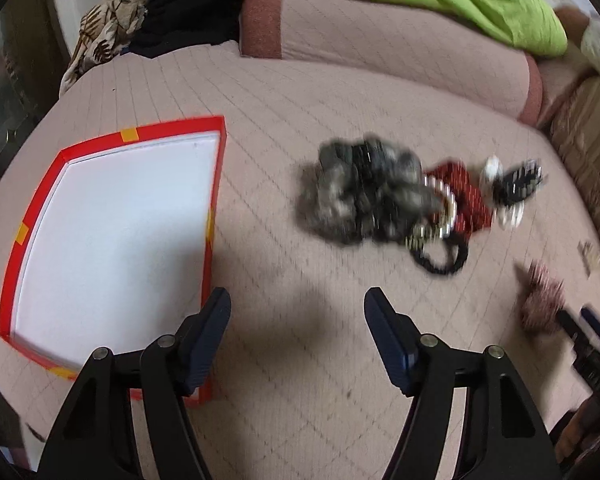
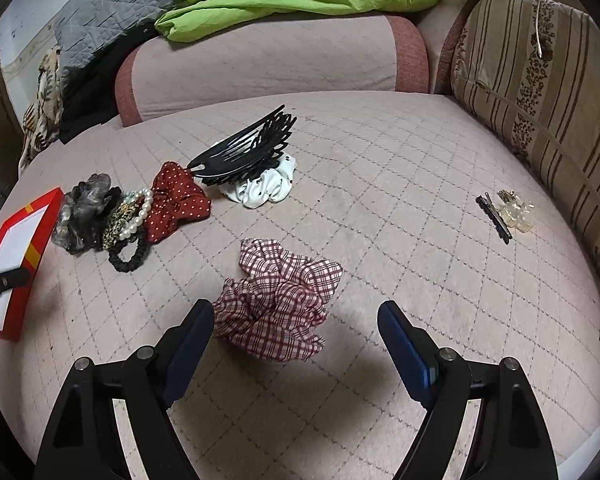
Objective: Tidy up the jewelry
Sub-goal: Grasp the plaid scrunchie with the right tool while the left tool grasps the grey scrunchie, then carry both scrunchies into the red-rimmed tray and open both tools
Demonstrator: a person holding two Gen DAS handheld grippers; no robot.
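1. The step in hand looks like the first pick-up: the red box [image 1: 112,236] lies on the bed with a bare white floor, so as far as the views show nothing is sorted yet.
2. The right tool [image 2: 296,320] has its jaws spread wide and holds nothing. The checked scrunchie [image 2: 278,300] lies at its 12 o'clock, partly between the two tips, with the left tip just beside the cloth; whether it touches, I cannot tell.
3. The left tool [image 1: 298,306] is also wide and carries nothing. It hovers over bare quilt, with the box at its 10 o'clock and the heap of accessories at its 1 o'clock.
4. That heap holds a grey scrunchie [image 2: 82,216], a pearl bracelet [image 2: 138,216], a red dotted scrunchie [image 2: 178,204], a black hair tie [image 2: 128,258], a black claw clip [image 2: 248,152] and a white scrunchie [image 2: 266,188].
5. Some hair pins [image 2: 496,216] lie well apart at the right tool's 2 o'clock.
6. Next, I judge, the right tool needs to lower a little, centre on the checked scrunchie and pinch a thick fold, since soft cloth slips from a shallow grip, then carry it toward the box at 9 o'clock.
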